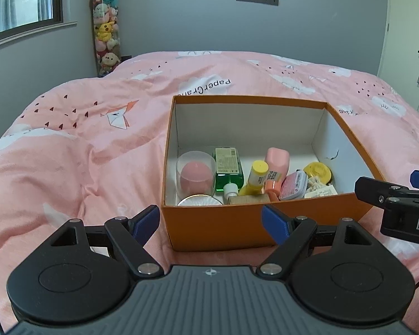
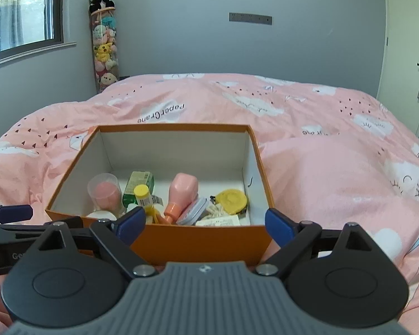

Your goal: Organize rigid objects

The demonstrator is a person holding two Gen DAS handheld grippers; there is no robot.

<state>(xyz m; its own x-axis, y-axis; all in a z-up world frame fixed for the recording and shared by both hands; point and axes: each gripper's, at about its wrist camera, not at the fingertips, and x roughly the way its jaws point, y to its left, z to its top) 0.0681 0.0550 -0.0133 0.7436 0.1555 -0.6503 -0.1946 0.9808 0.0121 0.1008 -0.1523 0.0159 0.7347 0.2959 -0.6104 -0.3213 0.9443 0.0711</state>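
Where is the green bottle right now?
The green bottle lies inside the orange box, toward its left side, between the clear cup and the yellow bottle.

The left wrist view looks forward from just behind the left hand-held gripper, low over the bed, facing the grey wall. The orange box fills the centre and lower right of the frame, very near. The right wrist view looks the same way from behind the right hand-held gripper; here the orange box sits at centre and left. Both views share the box, the pink bed, the window at upper left and the door at the right edge. Each view catches the other hand-held gripper at its side edge.
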